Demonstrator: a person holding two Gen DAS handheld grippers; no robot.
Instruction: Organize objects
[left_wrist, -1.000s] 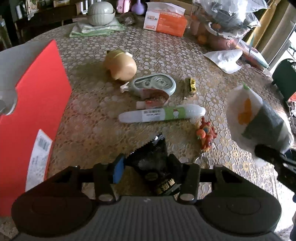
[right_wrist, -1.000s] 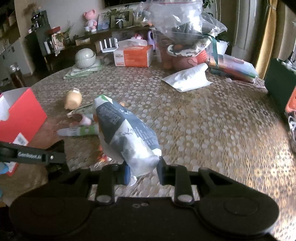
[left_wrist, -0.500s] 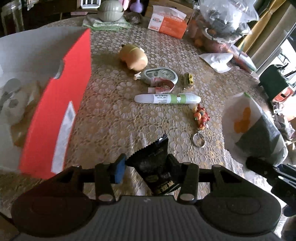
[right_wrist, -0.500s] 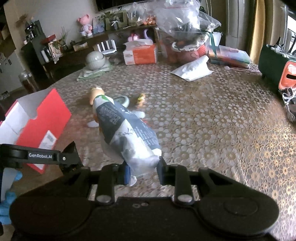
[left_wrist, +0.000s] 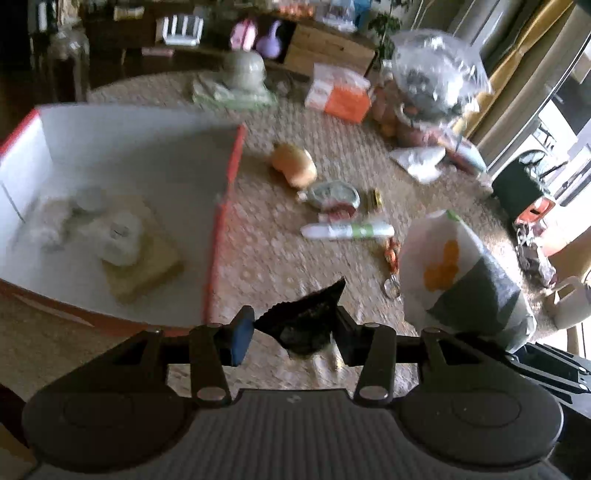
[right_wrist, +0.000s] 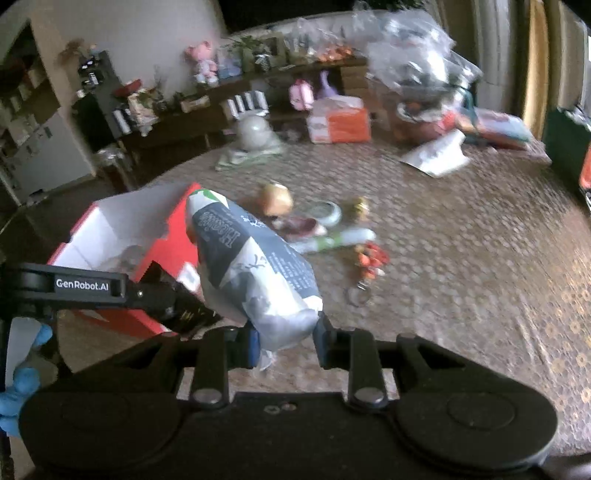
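Observation:
My left gripper holds a black crinkle-edged packet in the air just right of the red box; its jaws are closing on the packet. The box is open, white inside, and holds white items on a beige pad. My right gripper is shut on a white and dark grey snack bag, which sticks up in front of it. In the left wrist view that bag is at the right. In the right wrist view the left gripper and the box are at the left.
On the patterned tablecloth lie a peach toy, a correction tape, a white and green tube, an orange keychain and a small yellow piece. Farther back are an orange tissue box, white paper and a plastic bag.
Both grippers have risen and moved left with their loads. The red box, seen before from its side, now shows its white inside. The items on the table look smaller and farther off.

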